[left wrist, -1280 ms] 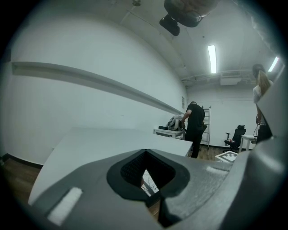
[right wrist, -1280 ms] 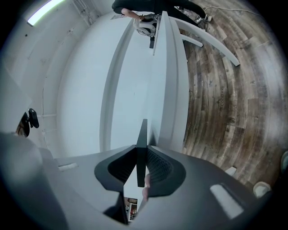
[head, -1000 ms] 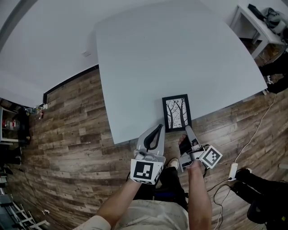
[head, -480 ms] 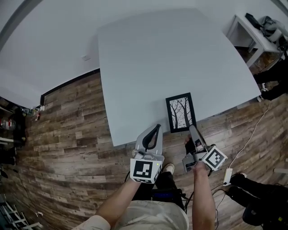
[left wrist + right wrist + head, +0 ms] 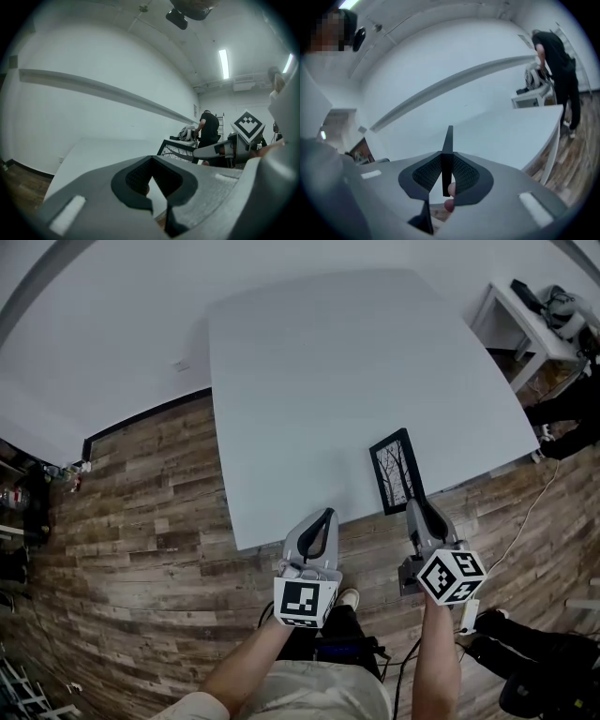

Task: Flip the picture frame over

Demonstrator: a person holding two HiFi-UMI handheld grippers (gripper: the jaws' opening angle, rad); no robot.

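The picture frame (image 5: 395, 471), black-rimmed with a tree print, stands tilted up off the grey table (image 5: 319, 371) near its front right edge. My right gripper (image 5: 415, 506) is shut on the frame's near edge. In the right gripper view the frame (image 5: 447, 154) shows edge-on, pinched upright between the pads. My left gripper (image 5: 325, 516) hovers at the table's front edge, left of the frame, shut with nothing in it. The left gripper view shows the raised frame (image 5: 177, 148) and the right gripper's marker cube (image 5: 247, 124) off to its right.
A white side table (image 5: 527, 298) with gear on it stands at the back right, and a person in black (image 5: 556, 56) is beside it. A cable and white adapter (image 5: 469, 613) lie on the wooden floor (image 5: 141, 521) by my right arm.
The frame lay flat before. My right gripper has taken its near edge and tipped it up, shifting it rightward. The left gripper has barely moved.
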